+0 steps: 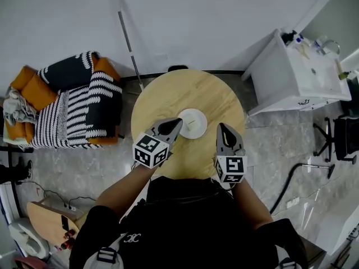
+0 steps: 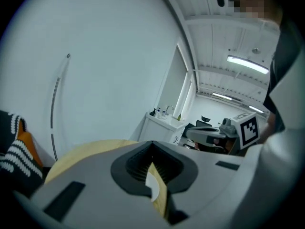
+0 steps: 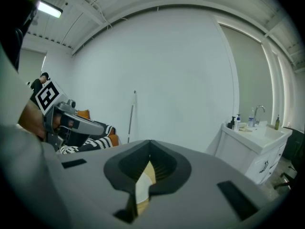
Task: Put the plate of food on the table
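A white plate (image 1: pixel 193 124) with a pale piece of food (image 1: pixel 193 116) on it rests near the middle of the round wooden table (image 1: pixel 162 97). My left gripper (image 1: pixel 178 123) is shut, and its tip lies at the plate's left rim; I cannot tell whether it touches. My right gripper (image 1: pixel 221 127) is shut too and stands a little to the right of the plate, apart from it. In the left gripper view the closed jaws leave only a sliver showing the plate (image 2: pixel 153 187) and the wood. The right gripper view shows the same sliver of plate (image 3: pixel 141 184) between its closed jaws.
A sofa with striped and orange cushions (image 1: pixel 73 102) stands left of the table. A white sink cabinet (image 1: pixel 297 74) is at the back right, with an office chair (image 1: pixel 339 139) beside it. A thin pole (image 1: pixel 128 35) leans on the wall. A hose (image 1: pixel 291 178) lies on the floor.
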### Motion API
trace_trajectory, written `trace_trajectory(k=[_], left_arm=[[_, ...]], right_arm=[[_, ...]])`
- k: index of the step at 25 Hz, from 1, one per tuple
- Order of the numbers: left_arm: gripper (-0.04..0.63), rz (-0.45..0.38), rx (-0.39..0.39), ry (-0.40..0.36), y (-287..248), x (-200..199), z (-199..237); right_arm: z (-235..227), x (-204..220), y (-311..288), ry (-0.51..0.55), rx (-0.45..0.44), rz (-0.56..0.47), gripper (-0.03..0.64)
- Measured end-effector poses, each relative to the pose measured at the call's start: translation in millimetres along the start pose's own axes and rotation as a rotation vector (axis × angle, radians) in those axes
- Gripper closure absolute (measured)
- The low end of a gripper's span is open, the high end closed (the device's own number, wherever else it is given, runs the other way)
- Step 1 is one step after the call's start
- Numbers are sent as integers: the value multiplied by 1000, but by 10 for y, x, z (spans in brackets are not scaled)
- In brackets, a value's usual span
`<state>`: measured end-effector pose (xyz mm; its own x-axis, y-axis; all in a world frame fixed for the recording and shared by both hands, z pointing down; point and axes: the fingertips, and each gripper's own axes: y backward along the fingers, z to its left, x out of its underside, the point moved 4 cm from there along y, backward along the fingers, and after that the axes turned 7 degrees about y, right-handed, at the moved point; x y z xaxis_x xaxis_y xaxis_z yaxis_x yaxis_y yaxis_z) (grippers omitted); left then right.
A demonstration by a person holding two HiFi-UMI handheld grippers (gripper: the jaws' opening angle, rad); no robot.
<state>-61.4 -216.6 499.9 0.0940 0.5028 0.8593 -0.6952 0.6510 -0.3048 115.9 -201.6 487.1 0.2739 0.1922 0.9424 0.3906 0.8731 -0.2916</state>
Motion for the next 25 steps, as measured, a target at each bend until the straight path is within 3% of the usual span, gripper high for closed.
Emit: trace_trajectory(k=[5, 10, 16, 25], left_arm=[[588, -46, -2, -87, 136, -149, -161], [588, -69, 11, -91, 157, -179, -236], [588, -59, 30, -156, 121, -186, -302], [588, -46, 56, -111, 63, -172, -285]], right_arm=[[97, -70, -24, -8, -41, -20, 611], [95, -70, -16, -10, -60, -23, 611], [68, -99, -18, -17, -52, -38, 611], [70, -157, -16, 1, -50, -63, 611]])
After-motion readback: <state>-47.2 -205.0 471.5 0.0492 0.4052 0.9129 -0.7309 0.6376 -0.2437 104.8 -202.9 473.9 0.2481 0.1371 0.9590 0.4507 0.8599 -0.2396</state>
